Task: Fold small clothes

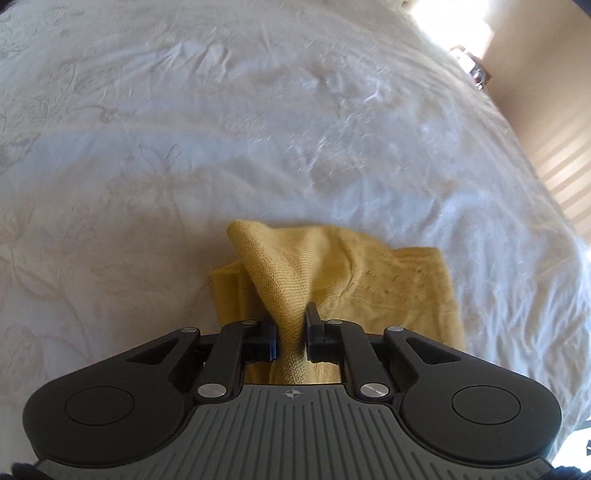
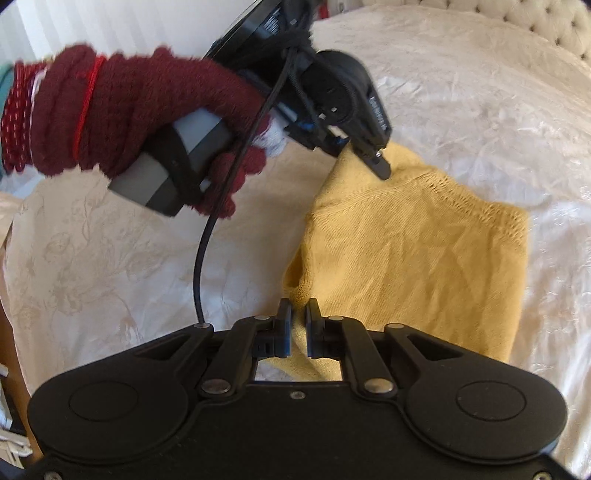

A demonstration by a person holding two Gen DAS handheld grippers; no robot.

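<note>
A small yellow knitted garment (image 2: 417, 251) lies on a white bedspread (image 2: 92, 240). My left gripper (image 1: 291, 325) is shut on a bunched edge of the yellow garment (image 1: 280, 273) and lifts it off the bed. In the right wrist view the left gripper (image 2: 376, 162), held by a hand in a dark red glove (image 2: 122, 110), pinches the garment's far left corner. My right gripper (image 2: 298, 314) is shut on the garment's near left edge, with the fabric between its pads.
The bedspread (image 1: 184, 129) has a faint flower pattern and wrinkles. A tufted headboard (image 2: 535, 18) shows at the far right. A beige wall with stripes of sunlight (image 1: 554, 155) stands beyond the bed's right edge. A black cable (image 2: 201, 258) hangs from the left gripper.
</note>
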